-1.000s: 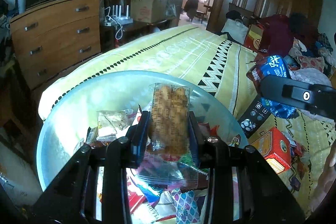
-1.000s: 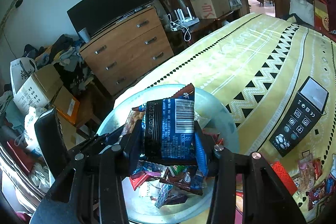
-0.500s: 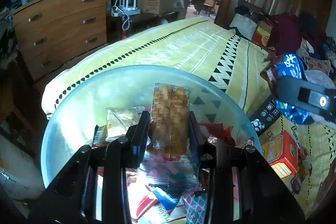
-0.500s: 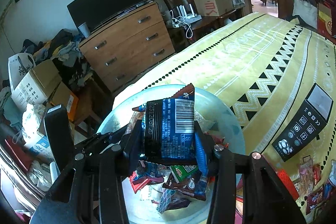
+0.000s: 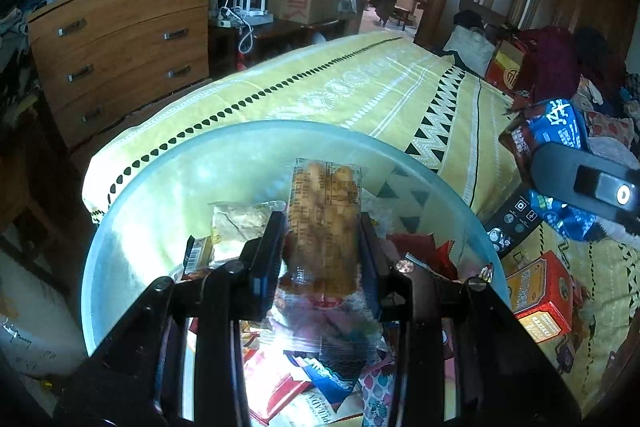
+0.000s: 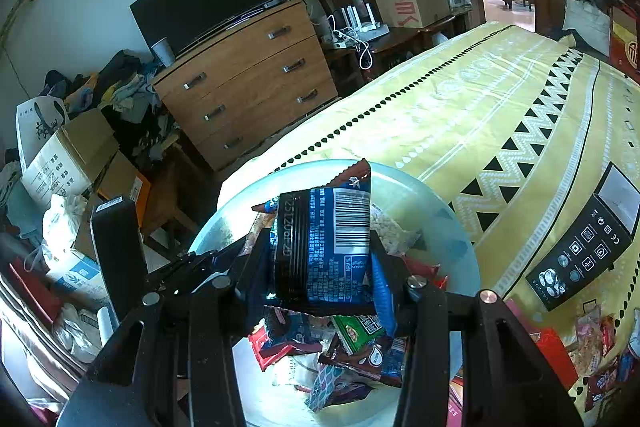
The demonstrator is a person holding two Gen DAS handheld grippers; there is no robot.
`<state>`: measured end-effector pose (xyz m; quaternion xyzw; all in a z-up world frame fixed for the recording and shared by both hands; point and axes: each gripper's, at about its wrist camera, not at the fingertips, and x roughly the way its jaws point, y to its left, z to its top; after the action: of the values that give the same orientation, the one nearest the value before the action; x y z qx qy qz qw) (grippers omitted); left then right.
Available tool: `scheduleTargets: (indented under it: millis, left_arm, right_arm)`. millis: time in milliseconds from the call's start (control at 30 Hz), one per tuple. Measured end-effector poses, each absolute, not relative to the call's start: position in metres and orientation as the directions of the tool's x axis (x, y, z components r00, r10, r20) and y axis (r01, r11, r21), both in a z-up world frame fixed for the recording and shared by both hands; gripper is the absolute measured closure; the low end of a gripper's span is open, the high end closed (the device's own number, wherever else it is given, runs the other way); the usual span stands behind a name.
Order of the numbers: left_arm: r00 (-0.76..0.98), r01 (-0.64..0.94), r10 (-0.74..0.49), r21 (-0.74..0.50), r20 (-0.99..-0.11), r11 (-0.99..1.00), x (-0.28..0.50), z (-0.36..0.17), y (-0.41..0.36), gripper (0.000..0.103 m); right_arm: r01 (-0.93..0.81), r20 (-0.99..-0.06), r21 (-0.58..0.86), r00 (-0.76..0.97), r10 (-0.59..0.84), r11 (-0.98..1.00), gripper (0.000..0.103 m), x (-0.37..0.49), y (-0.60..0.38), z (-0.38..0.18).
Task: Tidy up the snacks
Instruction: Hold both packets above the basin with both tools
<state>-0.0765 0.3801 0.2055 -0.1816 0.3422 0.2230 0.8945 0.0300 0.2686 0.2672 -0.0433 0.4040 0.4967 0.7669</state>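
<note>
Looking along our left gripper (image 5: 322, 247), we have its fingers closed on a clear packet of fried dough sticks (image 5: 325, 227), pinched at the packet's two long sides. Its long axis runs away from us, far end pointing at the far rim of the glass bowl (image 5: 168, 167), near end trailing back between the fingers. We hold it above the bowl, presumably to drop it onto the wrappers piled there. A pale cracker packet (image 5: 240, 227) lies just left of it in the bowl. At right, the other gripper carries a blue snack bag (image 5: 560, 135) above a black remote (image 5: 512, 223) and a red box (image 5: 540, 295) on the yellow bedspread (image 5: 360, 87).

Along our right gripper (image 6: 322, 263), the fingers are closed on the blue snack bag (image 6: 324, 247), barcode facing us. It stands upright, long axis pointing away, a brown corner at the top. It hangs over the same glass bowl (image 6: 460, 239), above loose wrappers (image 6: 340, 351). The remote (image 6: 588, 255) lies far right on the bedspread (image 6: 460, 107).
</note>
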Motion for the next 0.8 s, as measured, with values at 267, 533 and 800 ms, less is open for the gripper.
scheduleTargets:
  millis: [267,533,800]
  left_arm:
    - [0.666,-0.524,0.275,-0.173,-0.694,0.834,-0.0762,0.2061,0.3798,0.068]
    - [0.666,-0.525,0.274,-0.174,-0.694,0.833,-0.0762,0.2049,0.3805,0.068]
    - [0.666,-0.524,0.271,-0.177,-0.695,0.833,-0.0761,0.2041,0.3814,0.068]
  right_arm:
    - [-0.796,-0.664,0.335,0.18,0.726,0.503,0.055,0.0299,0.2687,0.267]
    - [-0.795,-0.666,0.338,0.176,0.725,0.504,0.055,0.0278,0.2705,0.2651]
    - [-0.794,-0.667,0.339,0.176,0.724,0.505,0.055,0.027,0.2717,0.263]
